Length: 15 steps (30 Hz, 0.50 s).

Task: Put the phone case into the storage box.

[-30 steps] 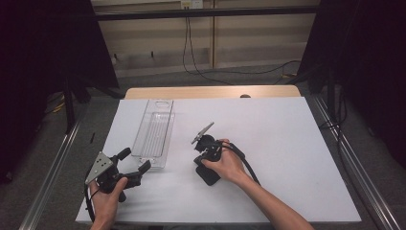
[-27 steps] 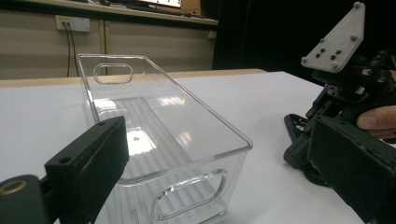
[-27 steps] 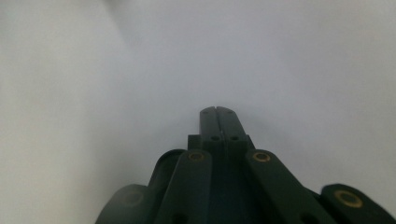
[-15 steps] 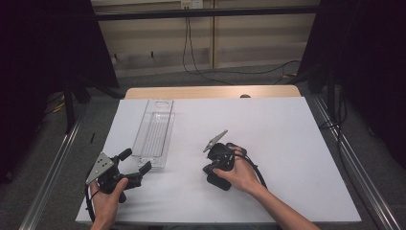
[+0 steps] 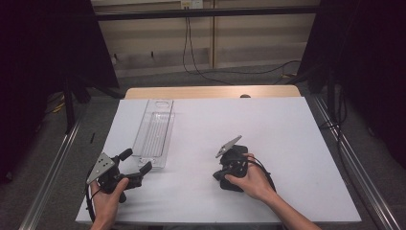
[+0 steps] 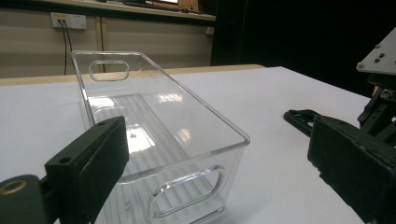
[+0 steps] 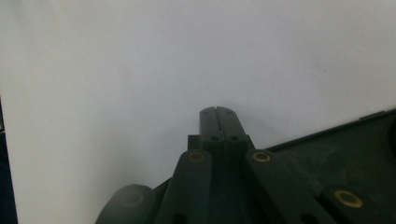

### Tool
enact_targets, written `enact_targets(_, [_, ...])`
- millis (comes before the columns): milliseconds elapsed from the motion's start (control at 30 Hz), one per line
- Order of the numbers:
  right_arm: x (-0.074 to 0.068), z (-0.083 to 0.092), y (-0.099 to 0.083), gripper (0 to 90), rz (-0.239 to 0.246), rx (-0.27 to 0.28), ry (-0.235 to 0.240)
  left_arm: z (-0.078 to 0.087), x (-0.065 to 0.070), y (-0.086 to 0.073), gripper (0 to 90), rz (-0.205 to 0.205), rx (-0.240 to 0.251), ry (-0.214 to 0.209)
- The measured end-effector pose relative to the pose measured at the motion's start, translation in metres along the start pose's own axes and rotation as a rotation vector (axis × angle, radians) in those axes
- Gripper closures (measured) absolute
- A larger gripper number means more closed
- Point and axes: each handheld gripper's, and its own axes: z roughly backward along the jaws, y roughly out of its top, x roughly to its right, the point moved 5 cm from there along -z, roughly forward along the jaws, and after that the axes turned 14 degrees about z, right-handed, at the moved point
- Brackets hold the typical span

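A clear plastic bin (image 5: 154, 132) lies lengthwise on the left part of the white table (image 5: 277, 120), and nothing is inside it. My left gripper (image 5: 135, 162) rests at the bin's near end, jaws open. In the left gripper view, the bin's handle end (image 6: 187, 196) sits just ahead of the left gripper (image 6: 215, 140), between the two spread jaws. I cannot tell whether either jaw touches it. A hand holds my right gripper (image 5: 219, 175) low over the table's middle front. Its jaws are shut on nothing and point at bare white surface (image 7: 217, 109). The right gripper's tip (image 6: 303, 119) also shows beside the bin.
The table's wooden far edge (image 5: 210, 92) runs behind the white sheet. Metal rails (image 5: 52, 167) flank both sides. Cables (image 5: 201, 67) trail on the floor beyond. Bare white surface stretches to the right and behind the right hand.
The right hand has carried its shut gripper to the right and a little nearer the front edge. The left gripper and the bin have stayed put.
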Motion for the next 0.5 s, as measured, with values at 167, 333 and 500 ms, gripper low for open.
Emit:
enact_targets(167, [-0.001, 0.008, -0.012, 90.0, -0.017, -0.002, -0.002, 0.000, -0.001, 0.000, 5.4, -0.001, 0.002, 0.007])
enact_targets(333, [0.000, 0.019, -0.027, 90.0, -0.046, 0.001, -0.018, 0.001, 0.000, 0.000, 5.4, 0.000, 0.001, 0.008])
enact_targets(500, [0.001, 0.025, -0.036, 90.0, -0.052, 0.009, -0.039, 0.001, -0.001, 0.000, 5.4, -0.001, 0.002, 0.010])
